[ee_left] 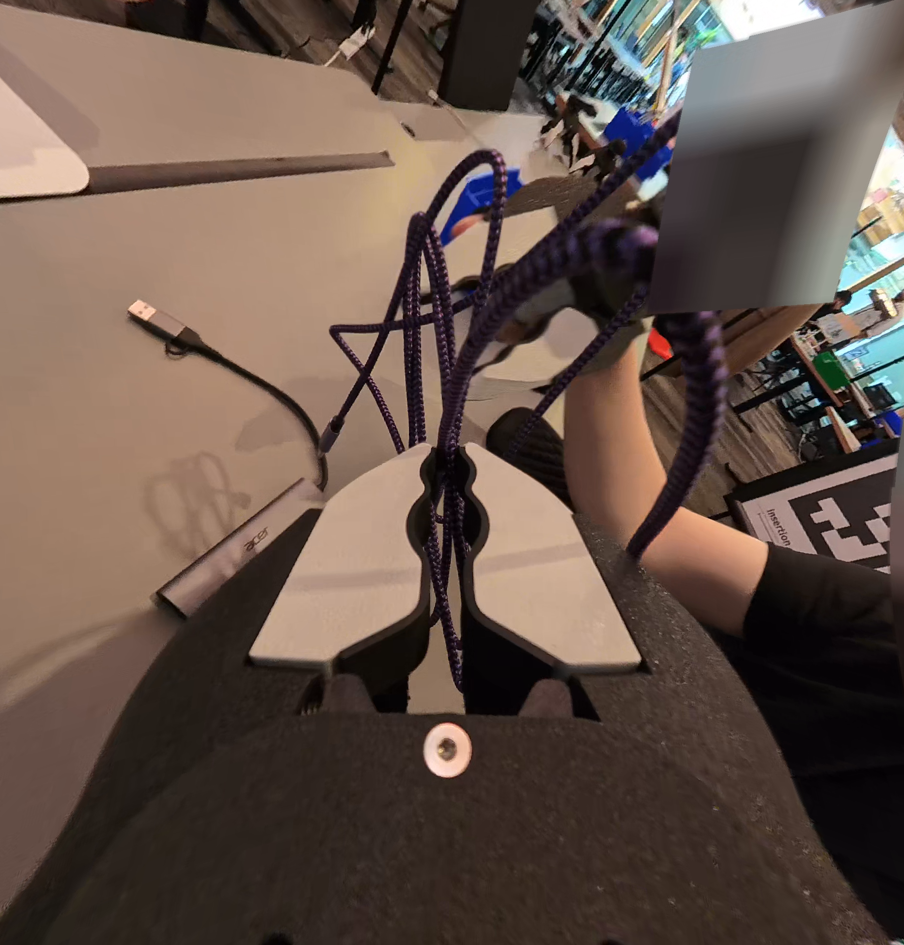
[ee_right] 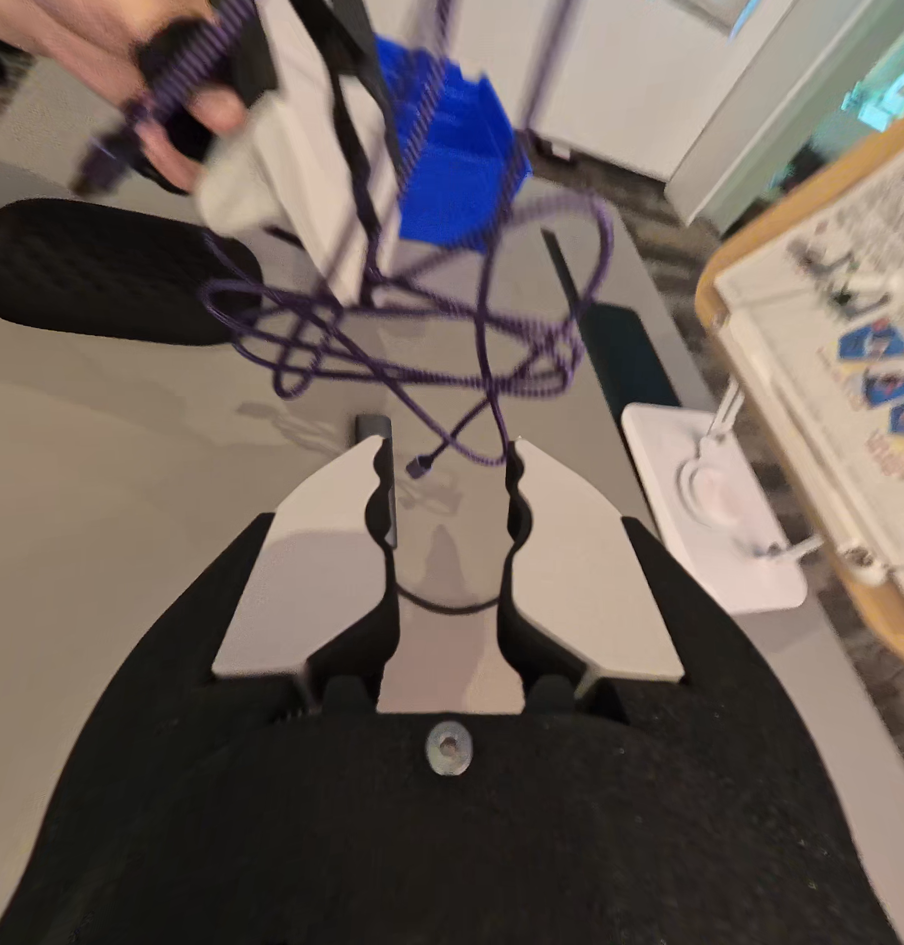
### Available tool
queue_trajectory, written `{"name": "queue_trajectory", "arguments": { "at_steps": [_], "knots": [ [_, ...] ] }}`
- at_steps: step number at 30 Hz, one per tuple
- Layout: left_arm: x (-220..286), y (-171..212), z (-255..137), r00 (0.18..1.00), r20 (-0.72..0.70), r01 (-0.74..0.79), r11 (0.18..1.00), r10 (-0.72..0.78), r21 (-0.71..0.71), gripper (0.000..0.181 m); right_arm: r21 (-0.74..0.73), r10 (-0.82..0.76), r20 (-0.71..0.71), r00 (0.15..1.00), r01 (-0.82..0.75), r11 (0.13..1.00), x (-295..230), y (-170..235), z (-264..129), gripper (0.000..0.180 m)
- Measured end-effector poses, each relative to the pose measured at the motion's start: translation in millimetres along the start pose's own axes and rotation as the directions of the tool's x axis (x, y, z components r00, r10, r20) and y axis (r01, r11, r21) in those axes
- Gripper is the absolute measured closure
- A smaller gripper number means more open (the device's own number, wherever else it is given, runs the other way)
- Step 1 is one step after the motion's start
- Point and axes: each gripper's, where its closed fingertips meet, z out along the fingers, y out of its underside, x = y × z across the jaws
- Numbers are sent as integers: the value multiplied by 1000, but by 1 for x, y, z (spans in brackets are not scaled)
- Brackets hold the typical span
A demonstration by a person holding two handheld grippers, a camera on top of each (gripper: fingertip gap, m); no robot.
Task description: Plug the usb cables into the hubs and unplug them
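Looks like an open-plan lab or maker-type office: big grey table (ee_left: 132, 266), blue storage bins (ee_right: 455, 169), a printed marker board (ee_left: 828, 516), and rows of workbenches and shelving (ee_left: 823, 378) behind glass partitions in the background.

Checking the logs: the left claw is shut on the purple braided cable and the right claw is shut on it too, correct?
Not quite. The left claw is shut on the purple braided cable, but the right wrist view shows the right claw open, gripping nothing.
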Motion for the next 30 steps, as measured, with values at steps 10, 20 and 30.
{"name": "queue_trajectory", "arguments": {
  "at_steps": [10, 20, 30],
  "knots": [
    [-4, 12, 26, 996, 90, 3, 976, 17, -218, 174, 203, -432, 62, 900, 412, 888, -83, -80, -19, 146],
    [6, 34, 55, 993, 78, -49, 912, 88, -407, 174, -21, -455, 230, 860, 472, 882, -100, -37, -7, 148],
    [-10, 52, 112, 925, 154, -181, 759, 347, -625, 175, -11, -254, 204, 945, 262, 965, -71, -18, -80, 154]
  ]
}}
